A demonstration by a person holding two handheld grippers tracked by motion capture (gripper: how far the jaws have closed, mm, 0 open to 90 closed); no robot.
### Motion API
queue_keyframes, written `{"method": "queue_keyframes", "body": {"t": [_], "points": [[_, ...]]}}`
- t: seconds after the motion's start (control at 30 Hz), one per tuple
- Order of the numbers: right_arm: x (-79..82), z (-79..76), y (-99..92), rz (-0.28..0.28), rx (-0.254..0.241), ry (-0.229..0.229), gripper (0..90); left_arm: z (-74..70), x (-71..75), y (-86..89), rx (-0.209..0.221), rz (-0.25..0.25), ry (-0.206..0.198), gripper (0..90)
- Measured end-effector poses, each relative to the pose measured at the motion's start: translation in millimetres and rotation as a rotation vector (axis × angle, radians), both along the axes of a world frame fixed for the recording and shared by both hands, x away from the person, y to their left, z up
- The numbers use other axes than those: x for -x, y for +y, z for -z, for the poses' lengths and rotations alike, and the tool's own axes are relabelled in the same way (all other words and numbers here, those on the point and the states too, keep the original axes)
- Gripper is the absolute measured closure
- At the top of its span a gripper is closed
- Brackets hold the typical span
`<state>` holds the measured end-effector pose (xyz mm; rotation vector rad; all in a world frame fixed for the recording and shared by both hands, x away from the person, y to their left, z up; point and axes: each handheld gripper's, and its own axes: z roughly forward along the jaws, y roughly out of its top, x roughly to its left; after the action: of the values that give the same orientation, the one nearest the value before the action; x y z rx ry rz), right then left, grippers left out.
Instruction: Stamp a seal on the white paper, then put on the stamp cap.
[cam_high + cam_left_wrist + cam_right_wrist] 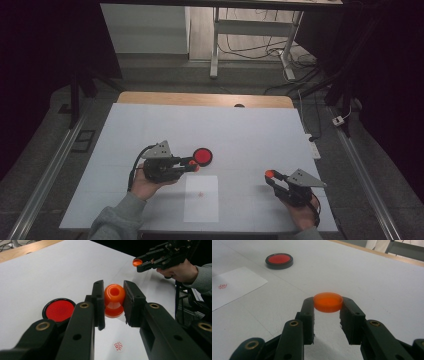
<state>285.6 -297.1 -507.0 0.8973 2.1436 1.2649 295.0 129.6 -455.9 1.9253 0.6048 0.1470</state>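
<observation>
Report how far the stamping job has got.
Done: the paper sheet already bears a red mark. In hand: the left tool clamps the orange stamp, beside the open red ink pad; the right tool clamps the stamp's orange cap. Left, probably: capping the stamp.

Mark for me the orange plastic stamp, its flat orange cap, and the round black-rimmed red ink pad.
orange plastic stamp (pixel 114 296): left gripper view, on its rounded knob.
flat orange cap (pixel 328 301): right gripper view, on its side wall.
round black-rimmed red ink pad (pixel 203 156): high view, on its red centre.
</observation>
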Motion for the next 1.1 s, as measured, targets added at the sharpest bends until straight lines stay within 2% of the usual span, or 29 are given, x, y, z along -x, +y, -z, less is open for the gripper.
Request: {"method": "queue_keyframes", "body": {"t": [0.53,1.1], "points": [[-0.2,-0.9,2.4,-0.007,-0.004,-0.003,64.4,0.0,0.3,-1.3,-0.003,-0.002,0.0,72.4],[-0.5,-0.7,21.8,-0.057,0.006,0.0,64.5,0.9,0.2,-2.7,-0.008,-0.001,0.002,72.4]]}}
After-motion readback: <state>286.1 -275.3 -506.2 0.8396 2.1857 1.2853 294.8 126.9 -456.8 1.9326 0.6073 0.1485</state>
